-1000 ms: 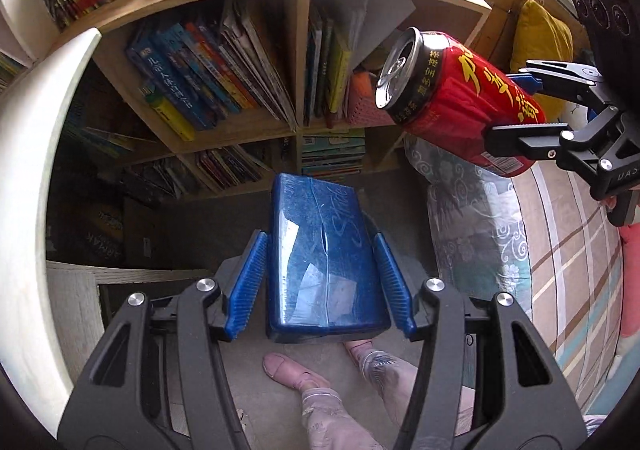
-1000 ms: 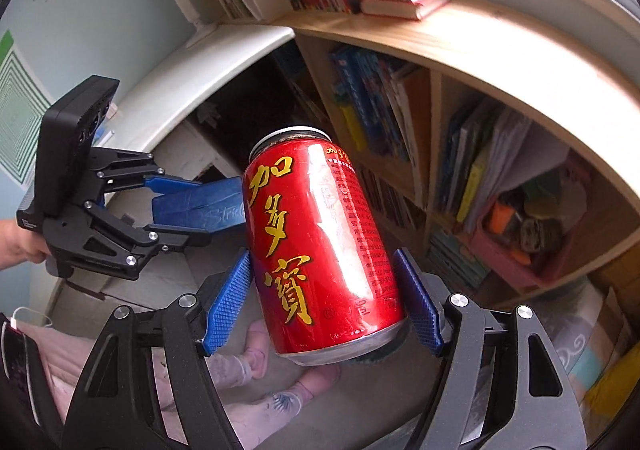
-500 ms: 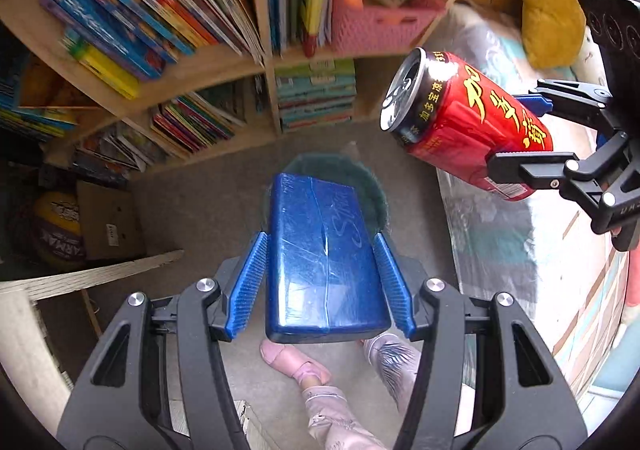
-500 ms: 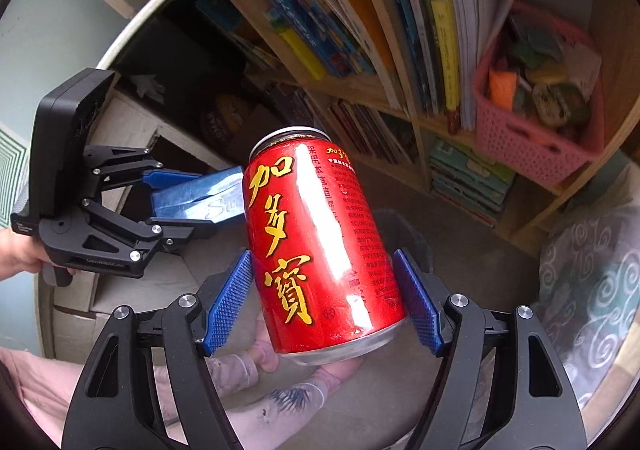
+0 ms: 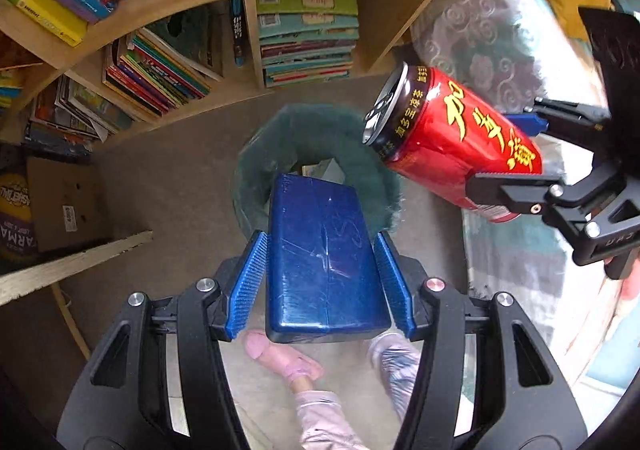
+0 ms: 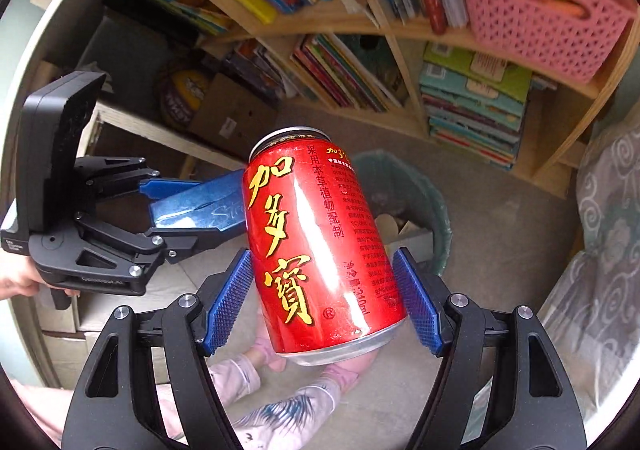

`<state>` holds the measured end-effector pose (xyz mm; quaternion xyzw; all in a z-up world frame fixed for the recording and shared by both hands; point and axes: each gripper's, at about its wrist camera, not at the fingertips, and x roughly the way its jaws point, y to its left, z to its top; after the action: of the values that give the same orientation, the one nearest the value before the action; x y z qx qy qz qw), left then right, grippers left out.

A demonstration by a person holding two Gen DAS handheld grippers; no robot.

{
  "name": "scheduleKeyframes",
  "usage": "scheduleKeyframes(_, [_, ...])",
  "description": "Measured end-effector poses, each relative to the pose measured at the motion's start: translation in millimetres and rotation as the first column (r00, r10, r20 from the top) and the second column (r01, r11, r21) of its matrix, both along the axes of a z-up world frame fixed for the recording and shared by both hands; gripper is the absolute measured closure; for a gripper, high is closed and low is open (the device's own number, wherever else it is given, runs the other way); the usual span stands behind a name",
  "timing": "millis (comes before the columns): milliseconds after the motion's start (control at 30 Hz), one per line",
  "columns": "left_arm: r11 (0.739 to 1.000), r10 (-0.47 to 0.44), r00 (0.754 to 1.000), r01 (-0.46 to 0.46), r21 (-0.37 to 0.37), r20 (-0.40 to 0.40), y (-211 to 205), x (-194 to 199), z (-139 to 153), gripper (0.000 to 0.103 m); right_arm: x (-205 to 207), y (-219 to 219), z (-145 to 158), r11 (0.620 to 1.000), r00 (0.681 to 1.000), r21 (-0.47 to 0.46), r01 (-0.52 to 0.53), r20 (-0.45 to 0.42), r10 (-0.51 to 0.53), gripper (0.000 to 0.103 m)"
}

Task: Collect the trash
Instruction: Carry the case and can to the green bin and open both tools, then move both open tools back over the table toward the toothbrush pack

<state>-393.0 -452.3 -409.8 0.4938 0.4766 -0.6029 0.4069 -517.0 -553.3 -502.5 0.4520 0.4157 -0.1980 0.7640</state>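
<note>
My left gripper (image 5: 320, 282) is shut on a flat blue packet (image 5: 324, 254) and holds it above a green-lined trash bin (image 5: 360, 153) on the floor. My right gripper (image 6: 324, 298) is shut on a red drink can (image 6: 320, 246) with gold characters, held upright in the air above the floor. The can also shows in the left wrist view (image 5: 452, 145), just right of the bin. The bin shows in the right wrist view (image 6: 416, 193) behind the can, with paper scraps inside. The left gripper and blue packet (image 6: 196, 209) show at the left there.
A wooden bookshelf (image 5: 248, 81) full of books stands behind the bin, with a pink basket (image 6: 540, 5) on a shelf. A patterned bed cover (image 5: 480, 41) lies at the right. A cardboard box (image 5: 64, 201) sits at the left. The person's feet (image 5: 288, 362) are below the grippers.
Both grippers have tilted downward toward the floor with their loads. The trash bin has come into fuller view below the blue packet and beside the can.
</note>
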Motion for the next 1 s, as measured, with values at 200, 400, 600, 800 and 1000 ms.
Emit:
scheduleKeyframes(200, [1.000, -0.001, 1.000, 0.001, 0.017, 0.005, -6.6, 1.9, -19.3, 0.050, 6.8, -4.9, -22.9, 1.000, 1.000, 0.025, 0.004, -0.016, -0.004, 0.031])
scheduleKeyframes(400, [0.999, -0.009, 1.000, 0.008, 0.031, 0.003, -13.8, 0.4, -38.6, 0.030, 3.3, -14.8, -35.2, 0.999, 0.999, 0.035, 0.029, -0.021, -0.029, 0.028])
scheduleKeyframes(600, [0.999, -0.018, 1.000, 0.018, 0.032, 0.026, -10.8, -1.8, -38.2, 0.029, -9.1, -18.2, -31.8, 0.999, 0.998, 0.016, 0.052, -0.021, -0.052, 0.028])
scheduleKeyframes(800, [0.999, -0.037, 0.998, 0.035, 0.028, 0.042, -4.0, -9.2, -33.8, 0.022, -22.5, -17.2, -25.2, 0.997, 0.996, 0.018, 0.081, -0.023, -0.081, 0.028])
scheduleKeyframes(1000, [1.000, -0.016, 0.998, 0.015, 0.016, 0.054, 1.3, -15.1, -17.0, 0.015, -34.7, -11.3, -7.5, 0.996, 0.996, 0.017, 0.091, -0.007, -0.091, 0.028])
